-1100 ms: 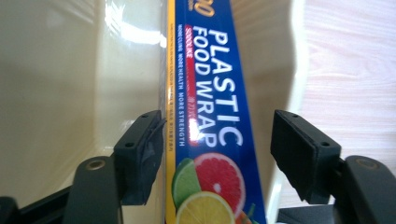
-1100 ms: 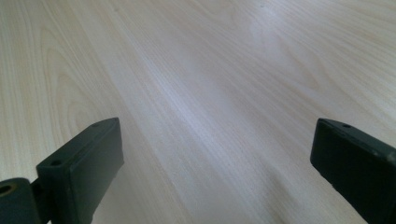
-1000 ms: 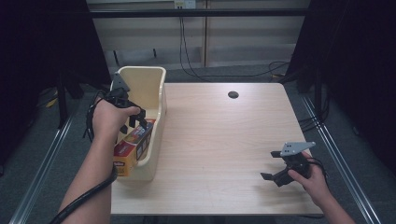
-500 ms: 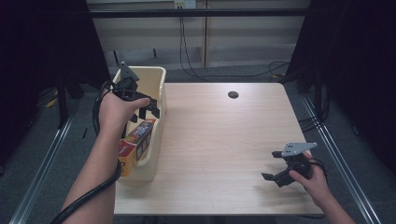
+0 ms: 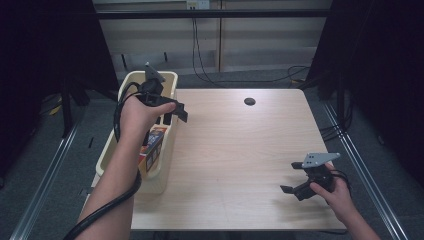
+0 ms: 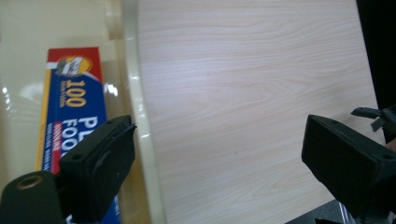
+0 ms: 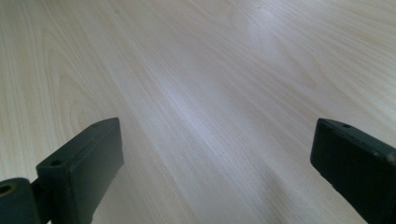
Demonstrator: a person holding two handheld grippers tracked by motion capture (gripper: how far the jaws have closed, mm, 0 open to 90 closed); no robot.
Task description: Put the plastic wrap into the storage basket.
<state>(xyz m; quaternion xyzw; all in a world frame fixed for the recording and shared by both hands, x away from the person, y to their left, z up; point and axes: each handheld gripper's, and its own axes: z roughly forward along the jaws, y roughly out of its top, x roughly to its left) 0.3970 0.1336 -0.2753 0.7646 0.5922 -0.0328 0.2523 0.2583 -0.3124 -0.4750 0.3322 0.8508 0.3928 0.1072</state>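
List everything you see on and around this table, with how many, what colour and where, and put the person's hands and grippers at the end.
Table: one, light wood, centre.
Basket: one, cream plastic, at the table's left edge.
Box: one, blue, red and yellow, lying inside the basket.
Round hole: one, dark, far side of the tabletop.
Cables: several, black, on the floor behind the table.
Left hand: one, over the basket.
Left gripper: one, black, open, above the basket's rim.
Right hand: one, near right corner.
Right gripper: one, black, open, low over the tabletop.
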